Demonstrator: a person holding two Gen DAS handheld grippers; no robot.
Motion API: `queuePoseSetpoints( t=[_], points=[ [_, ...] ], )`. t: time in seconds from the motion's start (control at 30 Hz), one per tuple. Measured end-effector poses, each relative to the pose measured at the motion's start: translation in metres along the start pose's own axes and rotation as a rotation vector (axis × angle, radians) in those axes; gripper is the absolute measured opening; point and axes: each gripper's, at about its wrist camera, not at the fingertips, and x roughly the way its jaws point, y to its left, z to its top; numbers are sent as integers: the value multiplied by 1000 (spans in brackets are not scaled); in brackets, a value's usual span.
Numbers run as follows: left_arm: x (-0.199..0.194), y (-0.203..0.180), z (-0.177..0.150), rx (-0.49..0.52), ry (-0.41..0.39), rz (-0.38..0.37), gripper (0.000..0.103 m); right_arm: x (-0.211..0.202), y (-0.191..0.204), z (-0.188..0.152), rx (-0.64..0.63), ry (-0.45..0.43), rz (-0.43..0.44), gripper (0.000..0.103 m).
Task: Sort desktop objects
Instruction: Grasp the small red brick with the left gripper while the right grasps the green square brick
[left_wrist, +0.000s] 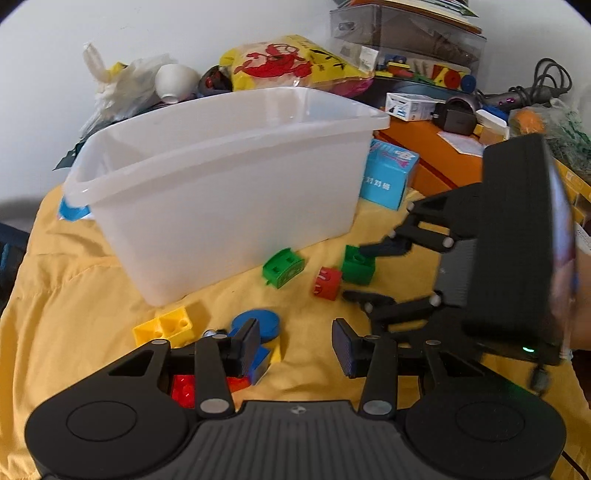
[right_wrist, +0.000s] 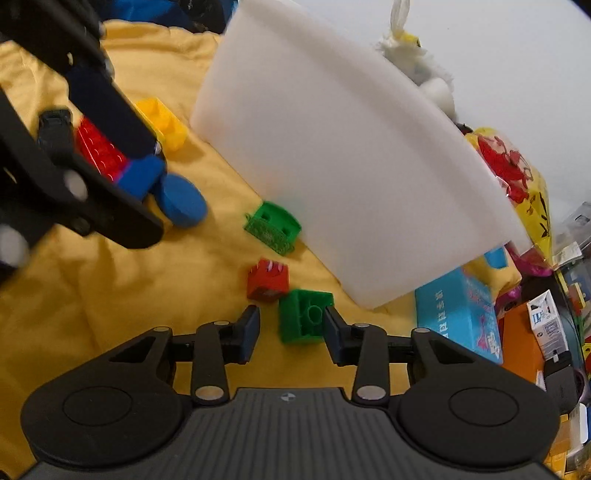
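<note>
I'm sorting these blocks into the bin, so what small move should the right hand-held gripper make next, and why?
Probably close the right hand-held gripper on the green block: the block sits between its fingers, one pad beside it, a gap at the other. The white bin stands just behind.

Right gripper (right_wrist: 290, 332) straddling a green block (right_wrist: 303, 317) on yellow cloth (right_wrist: 92, 295), just before the white bin (right_wrist: 332, 147); one pad touches it

A yellow cloth (left_wrist: 74, 295) carries a white bin (left_wrist: 221, 192), toy blocks (right_wrist: 267, 282) and a blue disc (left_wrist: 258, 323)
</note>
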Motion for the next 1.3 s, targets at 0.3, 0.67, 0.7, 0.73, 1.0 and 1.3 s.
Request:
queuePoseSetpoints(
  t=[0.3, 0.67, 0.7, 0.73, 1.0, 1.3],
  points=[
    [43, -22, 31, 145, 4, -36, 47, -11, -62, -37, 417, 54, 76, 28],
    [64, -31, 25, 149, 35, -77, 22, -76, -82, -82, 832, 52, 326, 29],
    [48, -31, 21, 157, 17, -72, 22, -75, -77, -82, 853, 62, 363, 29],
    [32, -30, 14, 160, 7, -64, 22, -74, -73, -83, 887, 76, 402, 29],
    [-31, -24, -67, 82, 109, -32, 22, -44, -33, -82, 1114, 196, 703, 29],
    [-30, -4, -84, -10, 68, -8, 26, -78, -22, -64, 874, 133, 424, 47]
  ],
)
